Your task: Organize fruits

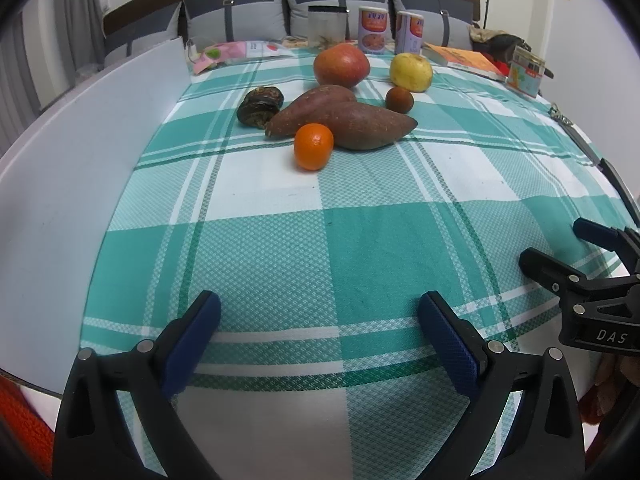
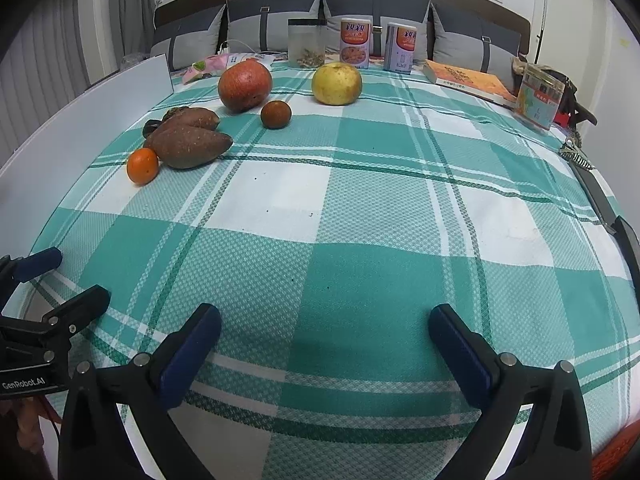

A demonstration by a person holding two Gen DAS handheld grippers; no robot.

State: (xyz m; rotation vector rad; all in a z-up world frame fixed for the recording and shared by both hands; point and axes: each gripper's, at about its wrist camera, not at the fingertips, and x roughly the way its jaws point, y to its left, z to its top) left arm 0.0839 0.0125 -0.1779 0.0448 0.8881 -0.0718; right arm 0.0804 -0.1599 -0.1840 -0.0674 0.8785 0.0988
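On the green checked cloth (image 1: 360, 240) lie a small orange (image 1: 313, 146), two sweet potatoes (image 1: 360, 124), a dark lumpy fruit (image 1: 260, 106), a red apple (image 1: 341, 65), a yellow apple (image 1: 411, 72) and a small dark-red fruit (image 1: 399, 99). The right wrist view shows the orange (image 2: 142, 165), sweet potatoes (image 2: 188, 142), red apple (image 2: 245, 85), yellow apple (image 2: 337, 83) and dark-red fruit (image 2: 275, 114). My left gripper (image 1: 320, 312) is open and empty near the front edge. My right gripper (image 2: 325, 322) is open and empty beside it.
A white board (image 1: 80, 140) stands along the left edge. At the back are a clear jar (image 1: 326, 24), two cans (image 1: 373, 30), books (image 1: 464, 60) and a small box (image 1: 526, 72). Grey cushions (image 1: 240, 20) lie behind the table.
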